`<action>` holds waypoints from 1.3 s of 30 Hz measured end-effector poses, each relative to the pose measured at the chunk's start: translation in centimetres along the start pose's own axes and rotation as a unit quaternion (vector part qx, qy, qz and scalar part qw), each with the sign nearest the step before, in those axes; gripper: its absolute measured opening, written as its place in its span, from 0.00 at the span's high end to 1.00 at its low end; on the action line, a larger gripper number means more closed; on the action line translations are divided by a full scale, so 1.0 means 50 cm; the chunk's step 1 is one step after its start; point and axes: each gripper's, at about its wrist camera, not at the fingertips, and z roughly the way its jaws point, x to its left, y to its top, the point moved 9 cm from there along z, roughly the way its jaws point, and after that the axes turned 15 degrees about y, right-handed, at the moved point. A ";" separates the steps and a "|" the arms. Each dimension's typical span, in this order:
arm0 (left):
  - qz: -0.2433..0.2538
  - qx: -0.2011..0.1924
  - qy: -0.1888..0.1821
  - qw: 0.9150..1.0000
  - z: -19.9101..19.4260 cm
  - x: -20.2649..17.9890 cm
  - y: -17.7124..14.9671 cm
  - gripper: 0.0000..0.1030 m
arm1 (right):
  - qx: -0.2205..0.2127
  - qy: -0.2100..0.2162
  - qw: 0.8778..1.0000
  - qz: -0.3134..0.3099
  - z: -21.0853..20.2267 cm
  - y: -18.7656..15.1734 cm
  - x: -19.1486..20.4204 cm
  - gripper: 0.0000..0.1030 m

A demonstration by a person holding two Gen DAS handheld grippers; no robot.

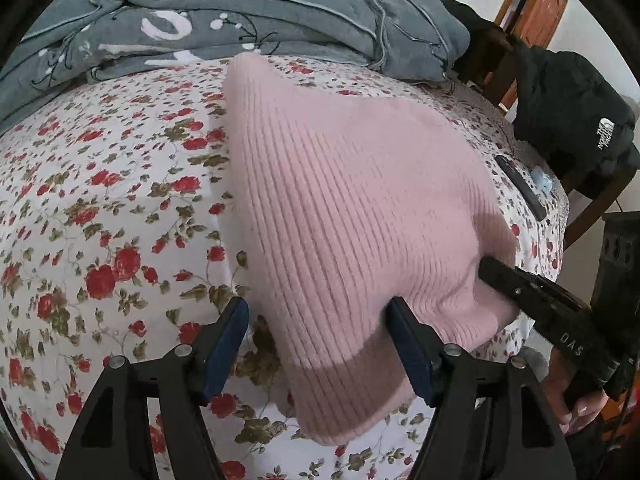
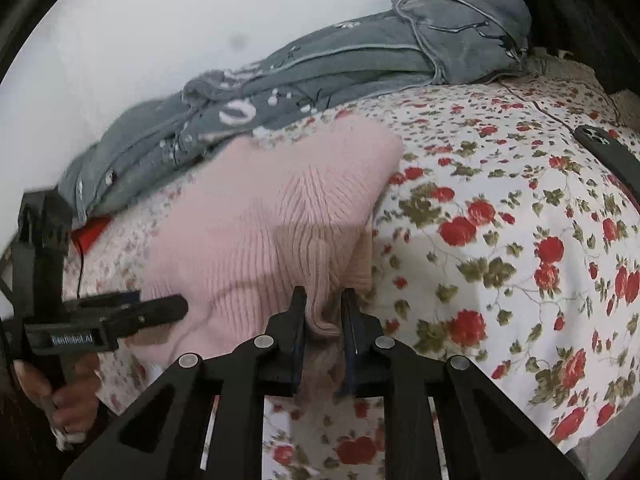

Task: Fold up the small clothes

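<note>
just one pink knit garment (image 1: 352,216) (folded)

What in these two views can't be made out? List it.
- Pink knit garment: its type and underside, folded over itself, both views.
- Right gripper: whether its fingers press the knit fold between them, right wrist view.
- Dark phone: cut off by the lens edge, right wrist view.

"THE NORTH FACE" on black jacket (image 1: 576,120), "DAS" on right tongs (image 1: 532,292), seemingly "GenRobot.AI" on left tongs (image 2: 132,316)
</note>
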 end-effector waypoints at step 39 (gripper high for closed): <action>-0.046 -0.051 -0.066 0.995 0.019 0.098 0.239 0.66 | 0.014 0.116 0.992 0.046 0.131 0.220 0.019 0.74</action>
